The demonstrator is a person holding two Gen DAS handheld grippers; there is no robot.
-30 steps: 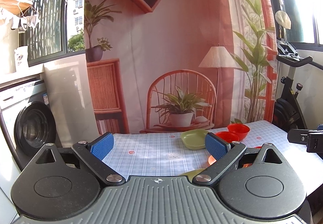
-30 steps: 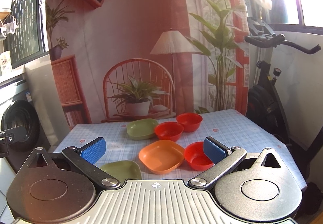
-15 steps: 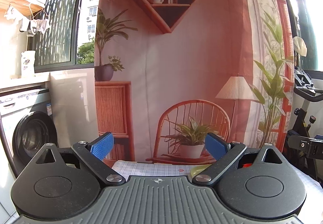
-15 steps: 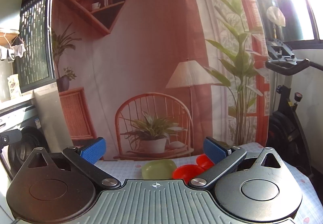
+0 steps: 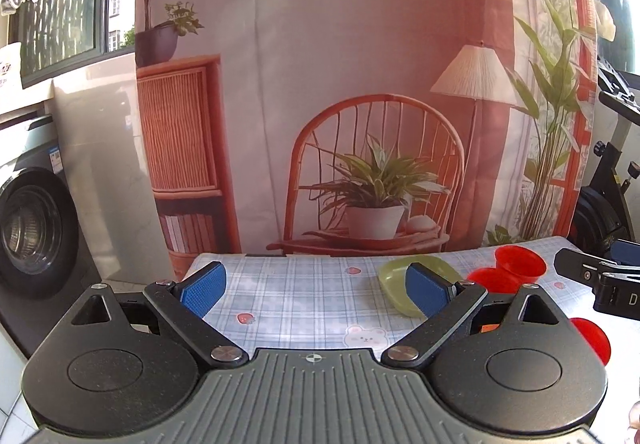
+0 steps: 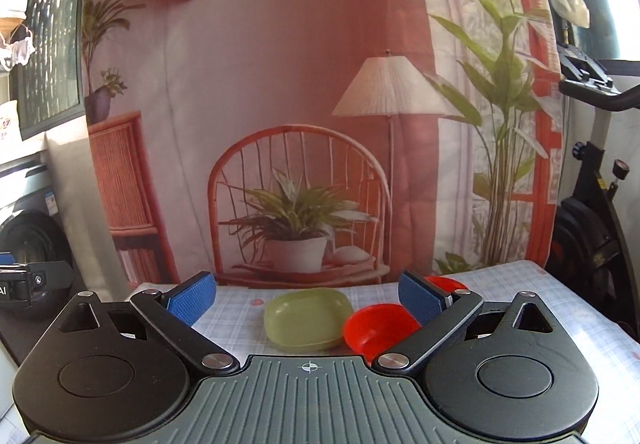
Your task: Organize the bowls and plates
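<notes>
The checked surface (image 5: 304, 300) lies ahead of both tools. The left tool (image 5: 316, 290) and right tool (image 6: 308, 300) are both spread wide and hold nothing. The green plate (image 6: 306, 318) sits just beyond the right tool's fingers, touching a red bowl (image 6: 378, 326) at its right finger. A careless reach could likely knock that bowl, since the dishes crowd together.

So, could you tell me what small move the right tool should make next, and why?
Probably tip the right tool down and ease it toward the green dish. Both tools are open and empty, the dish sits almost centred between the right tool's fingers, and a red bowl lies close on its right, so approach squarely.
</notes>
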